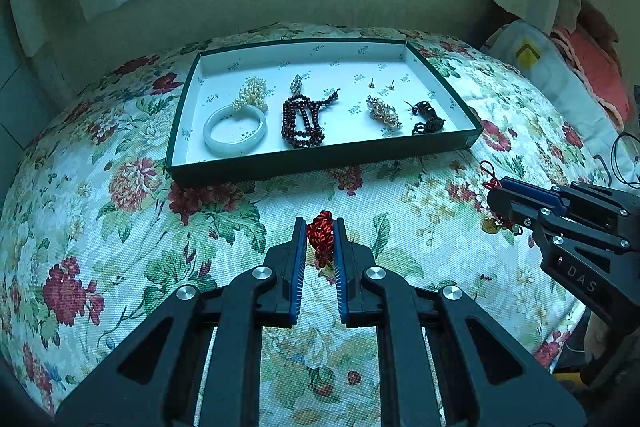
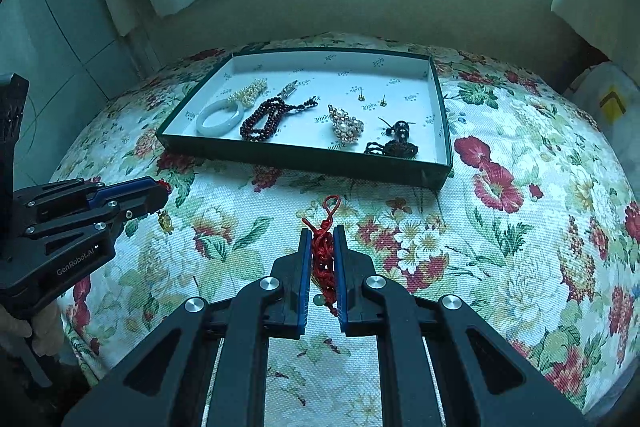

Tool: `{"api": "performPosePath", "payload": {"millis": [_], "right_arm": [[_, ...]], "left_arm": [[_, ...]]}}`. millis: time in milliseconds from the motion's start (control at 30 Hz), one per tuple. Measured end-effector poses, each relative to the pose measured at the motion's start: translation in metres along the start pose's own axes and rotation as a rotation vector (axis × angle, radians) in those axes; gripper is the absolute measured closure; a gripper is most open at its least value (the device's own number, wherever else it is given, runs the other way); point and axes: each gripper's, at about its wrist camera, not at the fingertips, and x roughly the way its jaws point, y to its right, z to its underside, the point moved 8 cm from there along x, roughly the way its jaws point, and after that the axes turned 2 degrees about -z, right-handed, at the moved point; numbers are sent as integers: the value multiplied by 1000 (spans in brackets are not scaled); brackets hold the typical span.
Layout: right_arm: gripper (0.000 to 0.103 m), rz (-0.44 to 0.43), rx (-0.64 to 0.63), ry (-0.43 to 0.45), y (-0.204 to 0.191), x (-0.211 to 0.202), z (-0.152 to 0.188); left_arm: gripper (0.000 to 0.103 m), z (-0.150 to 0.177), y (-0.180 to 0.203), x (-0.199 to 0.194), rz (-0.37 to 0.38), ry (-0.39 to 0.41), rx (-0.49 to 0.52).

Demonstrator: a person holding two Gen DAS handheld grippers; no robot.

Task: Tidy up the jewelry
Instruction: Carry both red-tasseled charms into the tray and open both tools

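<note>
Left gripper (image 1: 320,233): fingers pinching one end of the red knotted cord (image 1: 321,237), just above the floral bedspread (image 1: 132,227).
Right gripper (image 2: 322,241): fingers clamped on the cord's other end, its loop poking out past the tips.
Cord: near side of the green tray (image 1: 320,157), outside it.
Tray: jade bangle (image 1: 234,131) left, dark bead strand (image 1: 302,121) middle, pearl brooch (image 1: 383,111) right.

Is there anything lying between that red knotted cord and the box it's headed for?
Nothing visible: only bare flowered cloth lies between the red cord and the box, whose low front wall it must clear.
</note>
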Motion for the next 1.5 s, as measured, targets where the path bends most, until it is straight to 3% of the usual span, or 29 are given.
{"api": "performPosePath", "payload": {"millis": [667, 1067, 1500], "right_arm": [[92, -22, -38, 111, -13, -14, -63], [92, 9, -27, 149, 12, 14, -121], [92, 43, -20, 144, 49, 67, -167]], "left_arm": [[90, -60, -11, -21, -28, 113, 12], [90, -127, -14, 12, -54, 145, 12], [90, -193, 10, 77, -58, 145, 48]]}}
